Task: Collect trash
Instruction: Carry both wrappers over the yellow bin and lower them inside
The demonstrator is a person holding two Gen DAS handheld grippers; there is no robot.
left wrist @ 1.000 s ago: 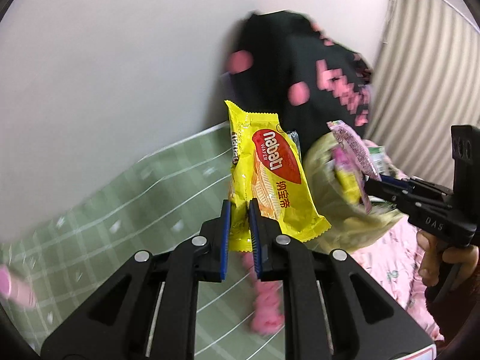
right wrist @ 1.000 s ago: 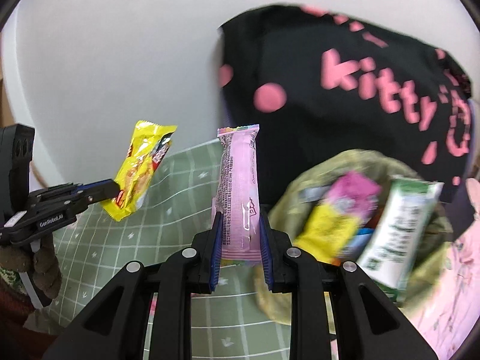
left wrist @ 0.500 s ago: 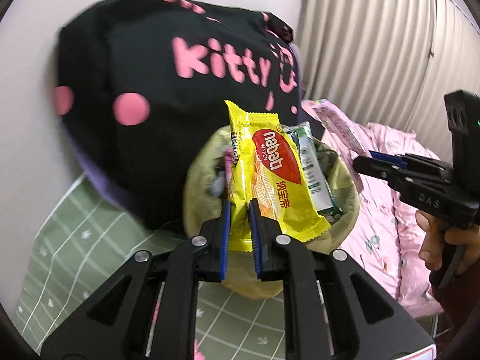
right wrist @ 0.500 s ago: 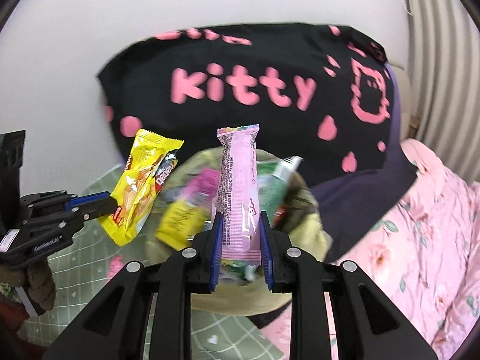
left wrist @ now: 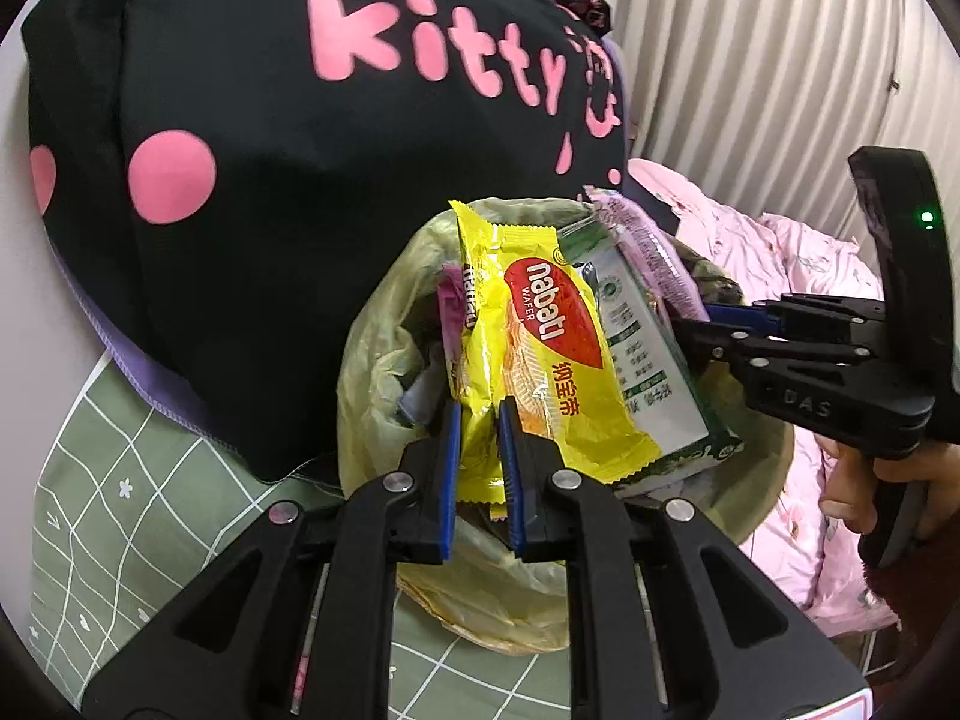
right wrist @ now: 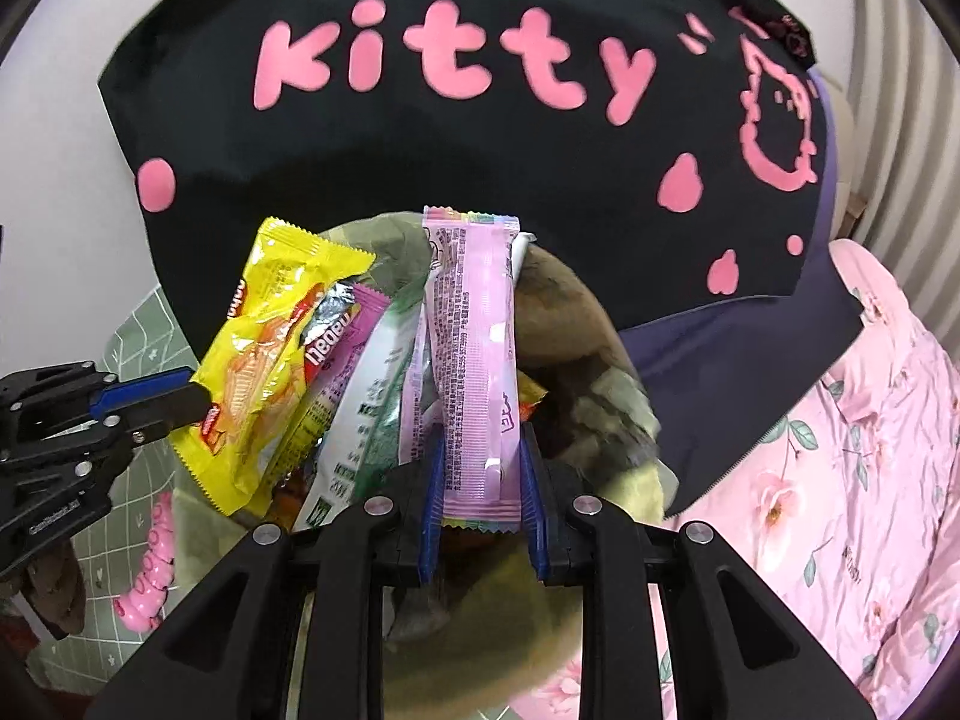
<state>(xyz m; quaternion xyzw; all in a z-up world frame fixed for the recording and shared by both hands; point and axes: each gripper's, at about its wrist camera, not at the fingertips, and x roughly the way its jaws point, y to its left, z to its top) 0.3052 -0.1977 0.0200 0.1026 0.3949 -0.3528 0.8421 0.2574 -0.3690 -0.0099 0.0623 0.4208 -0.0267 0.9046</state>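
My left gripper (left wrist: 478,414) is shut on a yellow Nabati wafer wrapper (left wrist: 534,348) and holds it over the open mouth of a yellowish trash bag (left wrist: 384,360). The wrapper also shows in the right wrist view (right wrist: 270,360), with the left gripper (right wrist: 198,402) at its lower end. My right gripper (right wrist: 480,450) is shut on a long pink wrapper (right wrist: 474,354), held upright over the same bag (right wrist: 594,384). In the left wrist view the right gripper (left wrist: 690,318) holds that pink wrapper (left wrist: 648,252) at the bag's right rim. A green-and-white packet (left wrist: 648,360) lies in the bag.
A black pillow with pink "kitty" lettering (left wrist: 270,180) stands behind the bag against the wall. A green checked sheet (left wrist: 108,492) lies left, a pink floral blanket (right wrist: 840,450) right. A pink toy (right wrist: 150,564) lies on the sheet. Striped curtain (left wrist: 780,60) at far right.
Both grippers have moved closer to the trash bag, which now fills the middle of both views. The wrappers now hang over its mouth, still gripped.
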